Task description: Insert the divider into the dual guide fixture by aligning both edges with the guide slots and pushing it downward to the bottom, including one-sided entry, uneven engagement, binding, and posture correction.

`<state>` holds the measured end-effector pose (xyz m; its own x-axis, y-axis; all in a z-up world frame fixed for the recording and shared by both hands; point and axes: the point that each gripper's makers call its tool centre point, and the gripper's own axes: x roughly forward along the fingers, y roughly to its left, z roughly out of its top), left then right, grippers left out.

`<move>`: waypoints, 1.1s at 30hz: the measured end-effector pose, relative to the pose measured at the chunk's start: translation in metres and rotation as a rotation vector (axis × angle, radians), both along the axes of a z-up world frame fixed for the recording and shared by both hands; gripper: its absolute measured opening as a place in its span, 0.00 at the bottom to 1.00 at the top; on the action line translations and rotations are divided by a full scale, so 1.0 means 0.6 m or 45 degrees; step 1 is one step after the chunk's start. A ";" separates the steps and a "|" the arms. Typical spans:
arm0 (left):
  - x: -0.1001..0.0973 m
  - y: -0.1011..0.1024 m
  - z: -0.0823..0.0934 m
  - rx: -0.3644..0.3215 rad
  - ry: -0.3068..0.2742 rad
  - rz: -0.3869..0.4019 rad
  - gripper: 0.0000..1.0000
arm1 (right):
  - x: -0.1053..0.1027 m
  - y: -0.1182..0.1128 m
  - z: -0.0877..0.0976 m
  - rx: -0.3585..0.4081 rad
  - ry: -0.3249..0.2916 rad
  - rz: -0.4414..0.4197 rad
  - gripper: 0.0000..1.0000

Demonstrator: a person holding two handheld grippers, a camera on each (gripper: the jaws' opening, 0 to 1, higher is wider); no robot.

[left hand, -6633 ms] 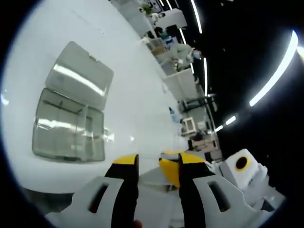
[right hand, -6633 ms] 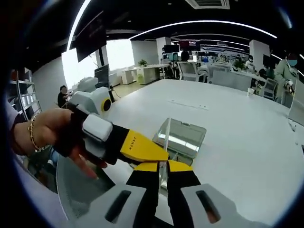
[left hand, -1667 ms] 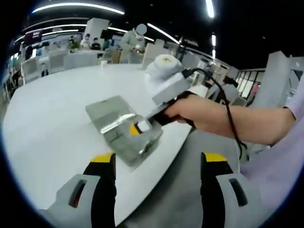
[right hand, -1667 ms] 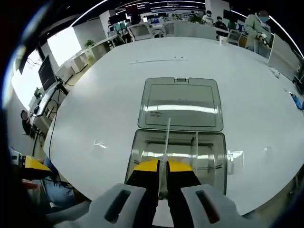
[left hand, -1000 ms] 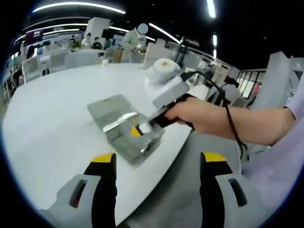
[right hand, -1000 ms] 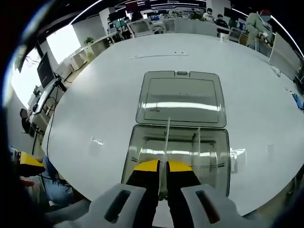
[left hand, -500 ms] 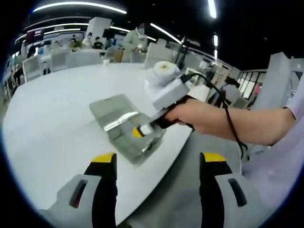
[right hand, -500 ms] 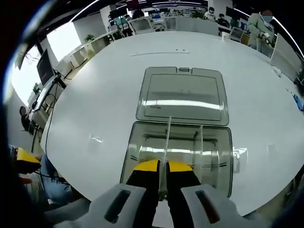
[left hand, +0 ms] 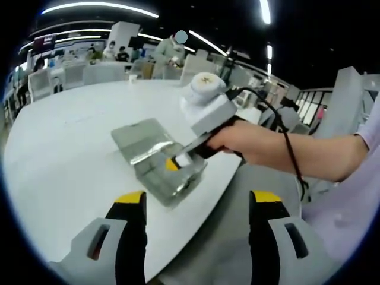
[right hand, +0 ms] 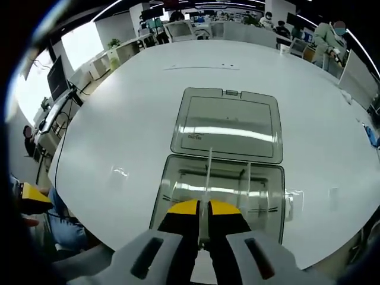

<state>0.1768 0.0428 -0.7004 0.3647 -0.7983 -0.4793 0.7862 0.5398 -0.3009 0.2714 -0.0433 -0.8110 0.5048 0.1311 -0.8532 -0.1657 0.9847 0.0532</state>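
From where I stand, the job looks partway in, not finished. The right gripper (right hand: 202,209) has its yellow-tipped jaws pressed together on the near top edge of the divider (right hand: 208,172), a thin clear panel that runs straight ahead of the jaws over the open clear box (right hand: 221,193) that serves as the fixture. The box sits directly in front of and below that gripper on the white table (right hand: 119,119), with its hinged lid (right hand: 228,126) lying flat open on the far side. A second upright clear panel (right hand: 248,178) stands just to the right of the held one, already inside the box. Whether the held divider's two ends have caught their guide slots, or only one, is too fine to make out in the clear plastic; it looks raised rather than seated, so I judge the push to the bottom is not yet done, along with any squaring-up if it binds. The left gripper (left hand: 196,205) hangs well back off the table edge, jaws spread wide with nothing between them, and looks across at the person's hand (left hand: 246,139) holding the right gripper over the box.
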 end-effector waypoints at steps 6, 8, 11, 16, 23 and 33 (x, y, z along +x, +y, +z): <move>0.001 0.002 -0.002 -0.002 0.003 -0.004 0.68 | 0.002 0.003 0.001 -0.005 0.017 -0.005 0.00; 0.001 0.003 -0.002 -0.003 0.005 -0.006 0.68 | 0.002 0.004 0.000 -0.016 0.020 0.003 0.00; 0.002 0.003 -0.003 -0.008 0.008 -0.010 0.68 | 0.002 0.003 0.000 -0.014 0.019 -0.006 0.00; 0.003 0.003 -0.003 -0.012 0.008 -0.016 0.68 | 0.001 0.002 -0.002 -0.023 0.019 -0.006 0.00; 0.007 0.007 -0.003 -0.014 0.006 -0.017 0.67 | -0.002 0.002 -0.016 -0.026 0.027 -0.014 0.00; 0.010 0.014 -0.007 -0.015 0.017 -0.008 0.67 | 0.003 0.000 -0.007 0.014 0.044 -0.040 0.00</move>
<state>0.1828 0.0513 -0.7048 0.3533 -0.8061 -0.4747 0.7854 0.5313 -0.3176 0.2733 -0.0432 -0.8154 0.4788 0.1248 -0.8690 -0.1323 0.9888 0.0691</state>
